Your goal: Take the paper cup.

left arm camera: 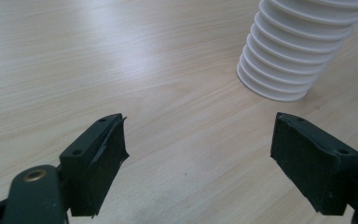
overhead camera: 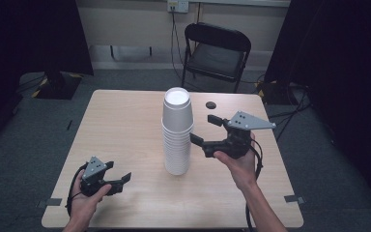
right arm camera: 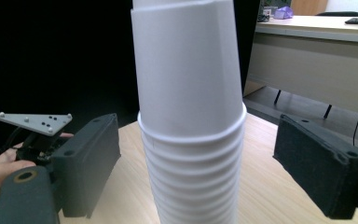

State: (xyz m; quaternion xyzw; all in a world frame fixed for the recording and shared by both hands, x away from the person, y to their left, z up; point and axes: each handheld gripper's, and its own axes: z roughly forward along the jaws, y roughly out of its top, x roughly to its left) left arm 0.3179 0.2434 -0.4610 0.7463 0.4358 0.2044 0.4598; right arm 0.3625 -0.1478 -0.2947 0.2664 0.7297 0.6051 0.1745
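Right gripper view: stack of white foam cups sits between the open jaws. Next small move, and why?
Probably close the right gripper on the top cup of the upside-down stack of white foam cups. Its jaws stand open on either side of the stack, near the top cup's rim, not touching. The left gripper rests open, low on the pale wooden table, apart from the stack.

Right claw [overhead camera: 204, 129] gapes beside the cup stack [overhead camera: 177, 133]; left claw [overhead camera: 119, 172] rests apart.
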